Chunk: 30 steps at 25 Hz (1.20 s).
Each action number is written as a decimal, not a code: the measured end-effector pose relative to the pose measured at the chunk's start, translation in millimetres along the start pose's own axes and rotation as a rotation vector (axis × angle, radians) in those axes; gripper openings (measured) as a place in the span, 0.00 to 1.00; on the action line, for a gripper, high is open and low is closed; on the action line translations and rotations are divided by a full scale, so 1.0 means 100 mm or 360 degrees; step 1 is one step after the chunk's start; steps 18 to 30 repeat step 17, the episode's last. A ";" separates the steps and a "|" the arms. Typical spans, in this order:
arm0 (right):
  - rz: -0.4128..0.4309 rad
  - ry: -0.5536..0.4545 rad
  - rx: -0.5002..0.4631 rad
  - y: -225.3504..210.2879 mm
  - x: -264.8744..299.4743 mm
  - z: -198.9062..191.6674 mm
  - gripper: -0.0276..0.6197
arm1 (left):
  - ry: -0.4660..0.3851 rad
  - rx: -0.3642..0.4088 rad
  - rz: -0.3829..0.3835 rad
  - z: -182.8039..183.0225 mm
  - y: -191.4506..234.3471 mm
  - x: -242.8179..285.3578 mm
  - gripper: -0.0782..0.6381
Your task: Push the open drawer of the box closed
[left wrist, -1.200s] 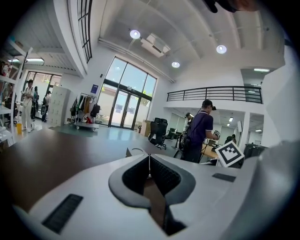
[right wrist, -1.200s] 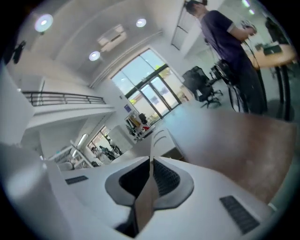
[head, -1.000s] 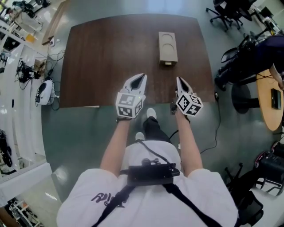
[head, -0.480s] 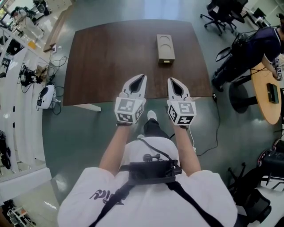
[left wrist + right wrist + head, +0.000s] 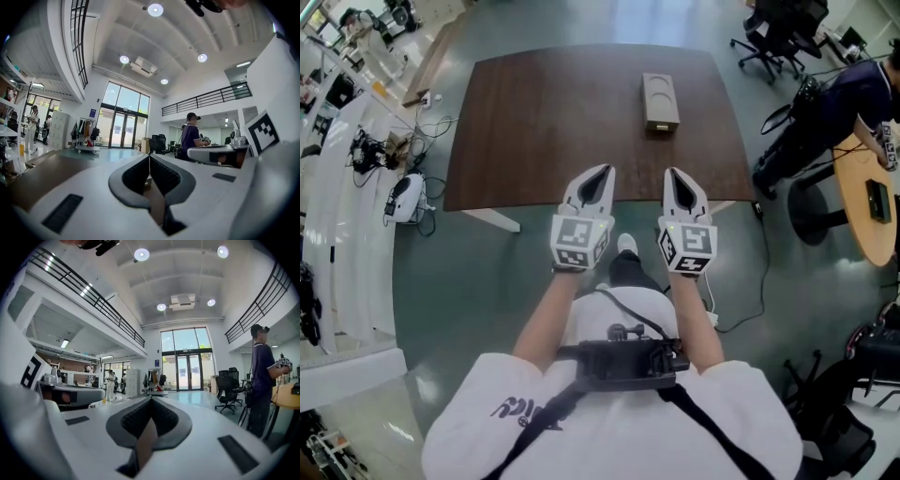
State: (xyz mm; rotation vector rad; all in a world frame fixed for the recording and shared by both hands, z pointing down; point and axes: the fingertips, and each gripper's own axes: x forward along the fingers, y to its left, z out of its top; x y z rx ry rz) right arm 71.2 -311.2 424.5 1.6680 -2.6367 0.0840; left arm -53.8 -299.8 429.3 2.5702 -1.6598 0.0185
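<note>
Hovering side by side above the near edge of the dark brown worktop [image 5: 544,122], both tools point toward 12 o'clock. The left tool [image 5: 604,170] has its jaws pressed together with nothing between them, and its own view shows the two dark pads meeting in one line. The right tool [image 5: 672,172] is closed just the same and empty, its pads touching along their length. Neither tool touches the worktop or the box.

The box [image 5: 660,98], a narrow tan block with two round recesses in its top, lies on the far half of the worktop, well apart from the tools, at about 12 o'clock from the right tool and 1 o'clock from the left one. Its long side runs from 12 to 6 o'clock. At its 6 o'clock end a short, darker drawer [image 5: 662,127] juts out toward the person.

At 3 o'clock, off the worktop, stands a round wooden table [image 5: 861,202], with a person in a dark top [image 5: 853,89] beside it and office chairs [image 5: 778,26] at 1 o'clock.
</note>
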 end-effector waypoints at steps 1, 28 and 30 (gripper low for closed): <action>-0.0012 -0.0004 0.0002 0.01 -0.02 -0.02 0.05 | -0.0005 0.0000 -0.0001 -0.01 -0.01 -0.03 0.12; -0.0037 0.0057 0.0027 -0.01 -0.21 -0.24 0.05 | 0.0014 0.0004 -0.0035 -0.14 -0.23 -0.06 0.12; -0.0037 0.0057 0.0027 -0.01 -0.21 -0.24 0.05 | 0.0014 0.0004 -0.0035 -0.14 -0.23 -0.06 0.12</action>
